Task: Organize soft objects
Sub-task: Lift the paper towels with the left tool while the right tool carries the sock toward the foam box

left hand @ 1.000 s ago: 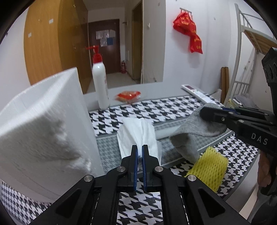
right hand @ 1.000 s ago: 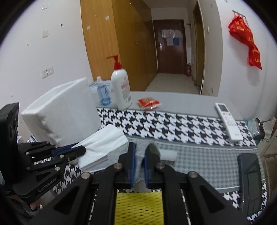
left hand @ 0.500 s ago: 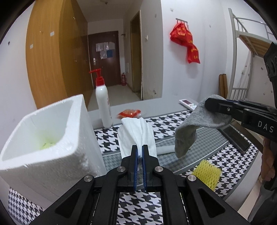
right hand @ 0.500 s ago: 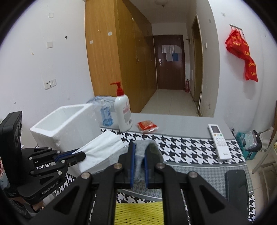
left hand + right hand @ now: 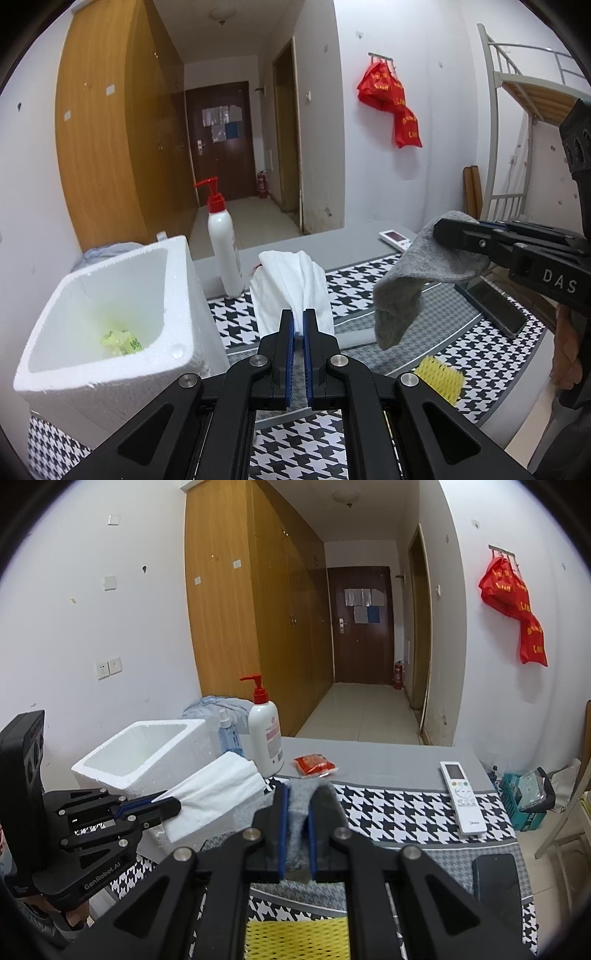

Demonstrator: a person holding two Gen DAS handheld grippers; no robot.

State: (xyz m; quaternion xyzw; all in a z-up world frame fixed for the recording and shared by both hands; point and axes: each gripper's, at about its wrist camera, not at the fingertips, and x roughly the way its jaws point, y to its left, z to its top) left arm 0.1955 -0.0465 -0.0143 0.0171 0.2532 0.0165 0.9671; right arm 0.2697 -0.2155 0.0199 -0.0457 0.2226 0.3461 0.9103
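Left tool [image 5: 299,317] pinching bunched white tissue [image 5: 291,280], right tool [image 5: 297,808] clamping limp grey sock [image 5: 297,823]

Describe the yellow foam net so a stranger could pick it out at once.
Start at the houndstooth tablecloth. At its near edge, below the grey sock hanging from the right gripper, lies the yellow foam net. It is the only yellow, mesh-textured piece lying on the cloth.

One foam box [image 5: 110,295], one white cloth [image 5: 291,280], one grey sock [image 5: 417,273], one yellow net sleeve [image 5: 439,376], two bottles [image 5: 264,731].
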